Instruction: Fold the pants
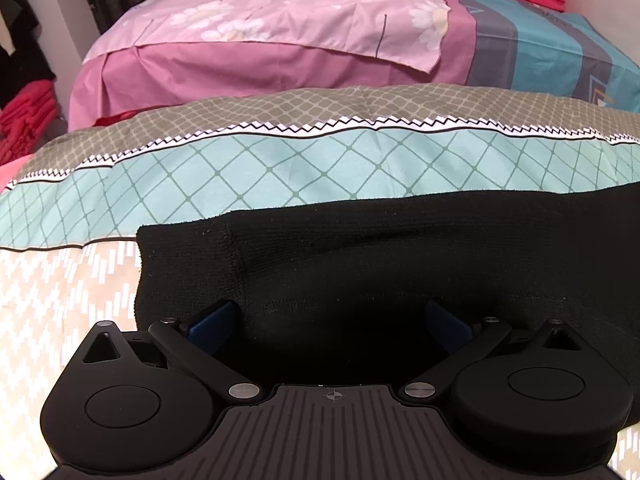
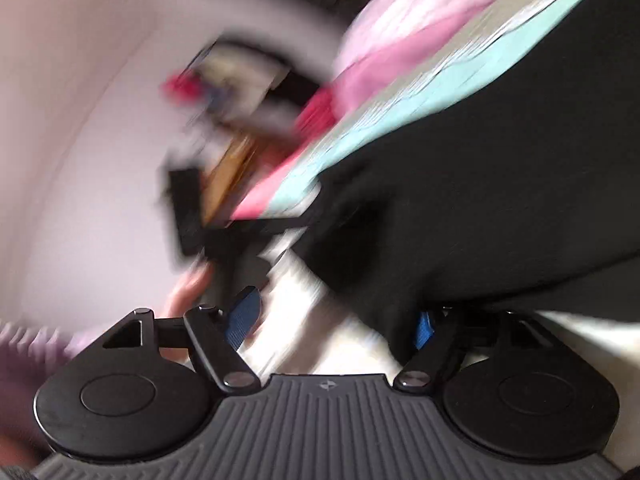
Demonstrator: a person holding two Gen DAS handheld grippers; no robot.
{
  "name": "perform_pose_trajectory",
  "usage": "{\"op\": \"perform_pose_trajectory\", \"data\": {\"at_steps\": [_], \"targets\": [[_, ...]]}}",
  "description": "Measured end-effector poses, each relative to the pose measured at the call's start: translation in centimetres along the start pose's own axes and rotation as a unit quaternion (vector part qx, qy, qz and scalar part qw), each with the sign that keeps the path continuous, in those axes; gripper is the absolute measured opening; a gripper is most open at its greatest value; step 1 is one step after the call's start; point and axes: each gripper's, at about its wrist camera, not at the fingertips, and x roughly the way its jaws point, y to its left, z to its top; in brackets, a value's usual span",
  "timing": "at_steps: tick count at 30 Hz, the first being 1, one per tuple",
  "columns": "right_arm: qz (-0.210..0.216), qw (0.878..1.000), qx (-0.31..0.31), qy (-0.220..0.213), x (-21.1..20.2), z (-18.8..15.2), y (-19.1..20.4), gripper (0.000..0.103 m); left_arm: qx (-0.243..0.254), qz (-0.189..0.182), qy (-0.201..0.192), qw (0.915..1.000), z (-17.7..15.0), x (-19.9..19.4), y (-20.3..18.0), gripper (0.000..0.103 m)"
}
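The bed [image 1: 280,168] is filling most of the left wrist view, w/ a patterned cover [image 1: 248,160] in teal lattice, grey-green scales and a black-and-white zigzag band lying over it. Behind that, a pink sheet [image 1: 260,24] w/ white flowers is draping over a darker pink layer, and a blue-grey striped cloth [image 1: 540,48] is lying to the right of it. Stacks of red fabric [image 1: 24,120] are sitting at the far left, and more at the top right corner.

The black pants [image 1: 380,272] are lying flat on the cover, close to the camera, stretching off to the right edge; the knit hem edge is showing at the left.

The left tongs [image 1: 332,320] are standing spread wide, blue pads on both sides, w/ the pants' near edge lying between them. The fingers [image 1: 212,324] are touching or just over the fabric; can't tell which, and nothing is pinched.

Right wrist view is badly blurred. The right tongs [image 2: 336,320] are also spread wide apart. The pants [image 2: 480,180] are showing as a big black mass, w/ a fold hanging down beside the right-side blue finger [image 2: 423,326], prob. touching it. The other finger is standing apart from the cloth, over pale bedding.
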Motion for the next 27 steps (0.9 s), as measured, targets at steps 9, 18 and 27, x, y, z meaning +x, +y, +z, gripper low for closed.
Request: {"op": "perform_pose_trajectory", "data": {"at_steps": [9, 18, 27], "targets": [[-0.011, 1.000, -0.007, 0.018, 0.4, 1.2, -1.1, 0.078, 0.002, 0.007, 0.004, 1.0000, 0.2, 0.3, -0.3, 0.103], [-0.101, 0.994, -0.041, -0.006, -5.7, 0.5, 1.3, 0.083, 0.005, 0.021, 0.010, 0.9997, 0.6, 0.6, -0.5, 0.103], [-0.116, 0.975, 0.010, -0.187, -8.3, 0.7, 1.0, 0.085, 0.004, 0.033, 0.013, 0.9994, 0.7, 0.8, -0.9, 0.103]]}}
